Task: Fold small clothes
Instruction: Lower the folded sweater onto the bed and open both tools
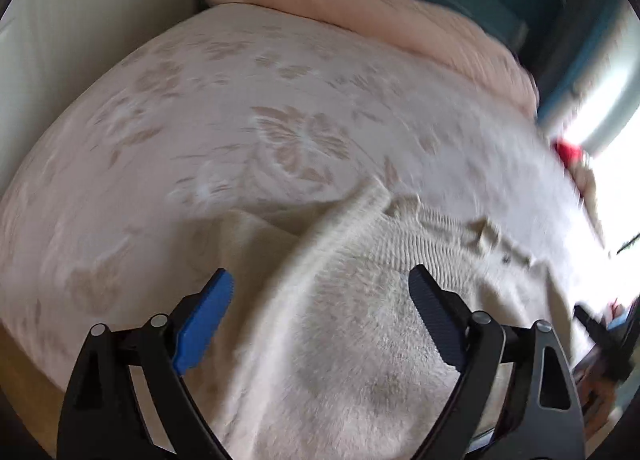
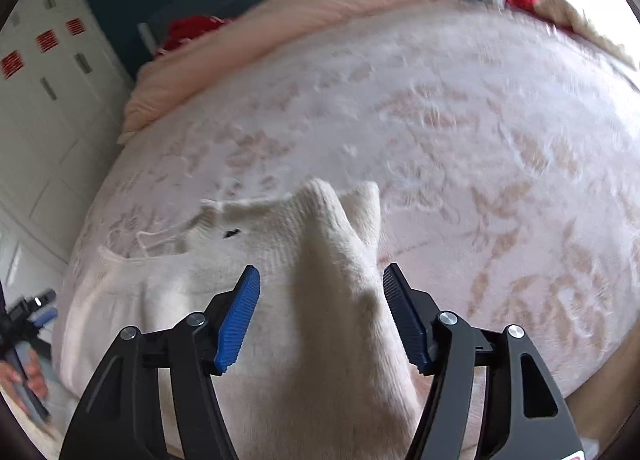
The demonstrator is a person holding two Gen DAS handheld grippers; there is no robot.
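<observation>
The left claw (image 1: pixel 320 280) is spread wide, released, holding nothing, above a cream knit sweater (image 1: pixel 344 324) spread on the bed (image 1: pixel 200 148). The right claw (image 2: pixel 320 280) is likewise wide apart and empty, a raised fold of the sweater (image 2: pixel 320 260) lying between its fingers, contact unclear. Only the left view shows a butterfly pattern on the bedspread; only the right view shows white cabinets (image 2: pixel 44 100) and a small dark mark (image 2: pixel 231 234) on the knit. A peach blanket (image 1: pixel 400 20) lies at the bed's far end.
</observation>
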